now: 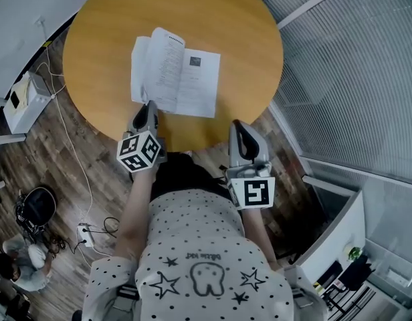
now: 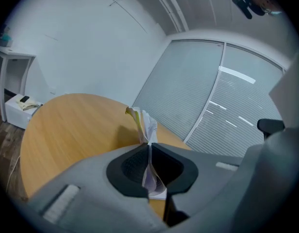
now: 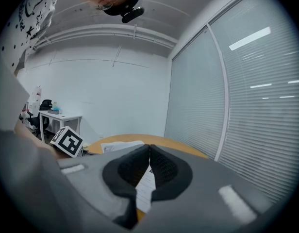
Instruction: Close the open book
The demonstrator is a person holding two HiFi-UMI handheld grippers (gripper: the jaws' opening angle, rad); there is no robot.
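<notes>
An open white book [image 1: 196,85] lies on the round wooden table [image 1: 99,39], near its front edge. A sheaf of its left pages [image 1: 160,69] stands lifted off the spread. My left gripper [image 1: 150,107] is at the book's near edge, shut on these pages. In the left gripper view the thin curled pages [image 2: 142,123] rise upright out of the left gripper [image 2: 149,149]. My right gripper [image 1: 237,126] hovers at the table's front edge, right of the book, shut on nothing. The right gripper view shows the right gripper [image 3: 149,149] with the book [image 3: 121,144] flat beyond it.
A white box [image 1: 22,100] stands on a low stand left of the table, with cables and a power strip [image 1: 83,235] on the wood floor. A dark bag [image 1: 35,206] and a person [image 1: 19,266] are at lower left. Glass walls with blinds [image 1: 353,72] close the right side.
</notes>
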